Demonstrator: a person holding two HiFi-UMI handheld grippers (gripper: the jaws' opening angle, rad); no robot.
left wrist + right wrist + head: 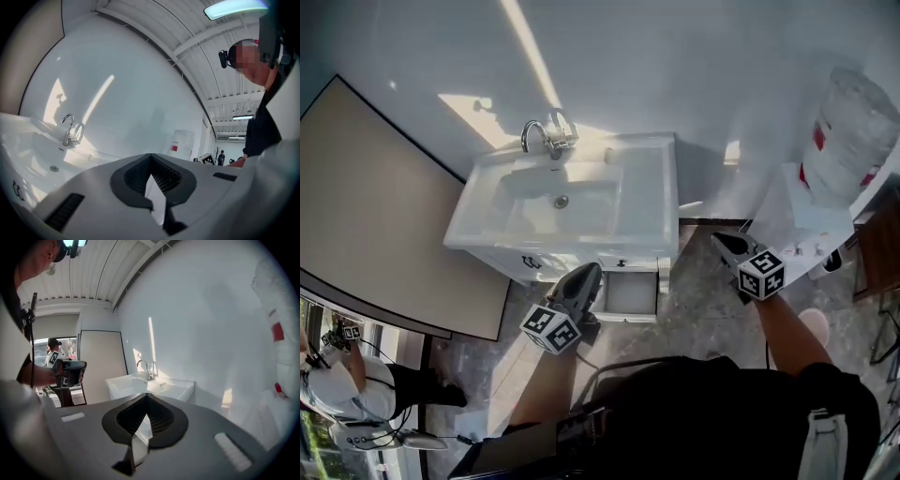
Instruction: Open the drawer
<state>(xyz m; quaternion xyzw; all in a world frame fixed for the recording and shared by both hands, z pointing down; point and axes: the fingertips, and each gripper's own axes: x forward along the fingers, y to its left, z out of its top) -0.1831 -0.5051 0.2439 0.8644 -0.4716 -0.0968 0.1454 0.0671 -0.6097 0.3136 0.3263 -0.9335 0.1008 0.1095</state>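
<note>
Your sink cabinet (661, 187) stands against the far wall, its front mostly hidden under the countertop. Below it the drawer (630, 291) juts out open, its left edge covered by your left gripper (584, 274), clenched on nothing. Your right gripper (722, 242), also clenched and empty, hangs over bare floor (701, 302) right of the drawer.

Below me lies a grey, mottled stone floor (705, 305). On it, against a white wall (675, 66), stands a white cabinet (511, 261). A sink (567, 202) is set into its top, with a tap (546, 137) at the back rim. A drawer (628, 292) stands open at the cabinet's front. To the right, a white stand (787, 217) bears a wrapped white cylinder (855, 127) with red patches.
</note>
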